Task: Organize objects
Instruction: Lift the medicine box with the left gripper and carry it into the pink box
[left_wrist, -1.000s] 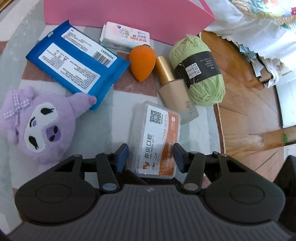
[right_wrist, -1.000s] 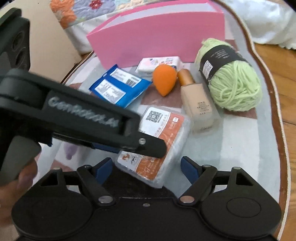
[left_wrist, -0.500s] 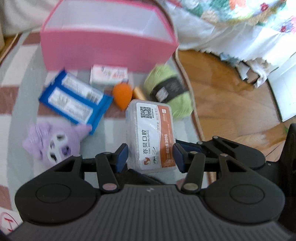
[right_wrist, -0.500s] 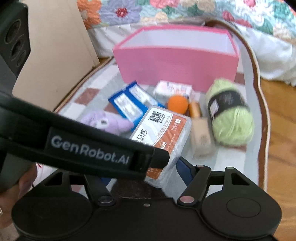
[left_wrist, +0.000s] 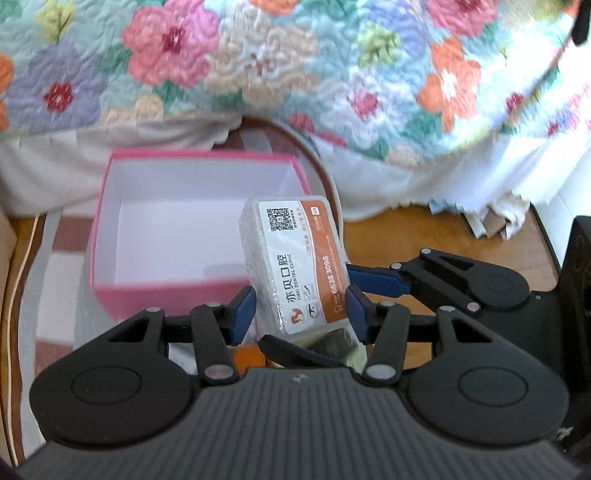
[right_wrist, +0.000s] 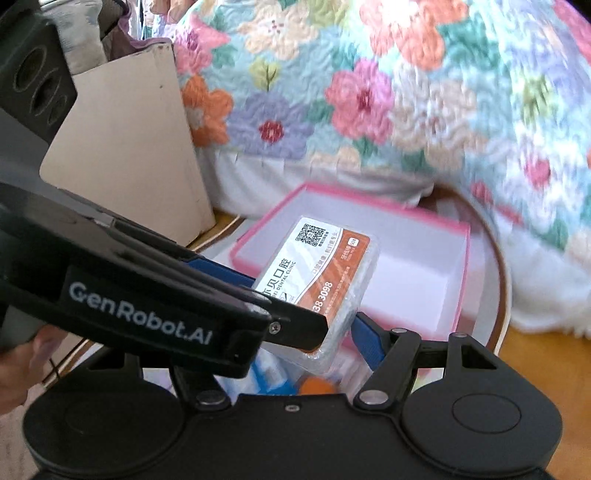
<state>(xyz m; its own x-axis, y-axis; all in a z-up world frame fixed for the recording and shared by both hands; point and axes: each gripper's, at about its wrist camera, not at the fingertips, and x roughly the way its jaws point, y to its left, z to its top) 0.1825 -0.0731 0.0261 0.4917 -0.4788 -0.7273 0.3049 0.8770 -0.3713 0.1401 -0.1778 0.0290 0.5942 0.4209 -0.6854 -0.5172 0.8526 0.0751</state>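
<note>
A clear plastic box with an orange and white label (left_wrist: 295, 266) is lifted off the rug. My left gripper (left_wrist: 300, 310) is shut on its near end, blue pads pressing both long sides. My right gripper (right_wrist: 295, 350) comes in from the right and grips the same plastic box (right_wrist: 325, 273); one blue finger (right_wrist: 364, 339) presses its edge, while the other is hidden behind the left gripper's body (right_wrist: 166, 314). Just beyond the held box, an open pink box (left_wrist: 110, 221) with a bare white inside stands on the rug.
A floral quilt (left_wrist: 258, 74) hangs down behind the pink box. A beige board (right_wrist: 122, 147) stands to the left. Wooden floor (left_wrist: 424, 236) lies to the right of the rug. An orange sponge (right_wrist: 317, 386) and a blue packet (right_wrist: 266, 373) show below the grippers.
Both grippers have risen together with the labelled box, from low over the rug to just before the pink box. The plush toy, yarn and bottle have dropped out of view.
</note>
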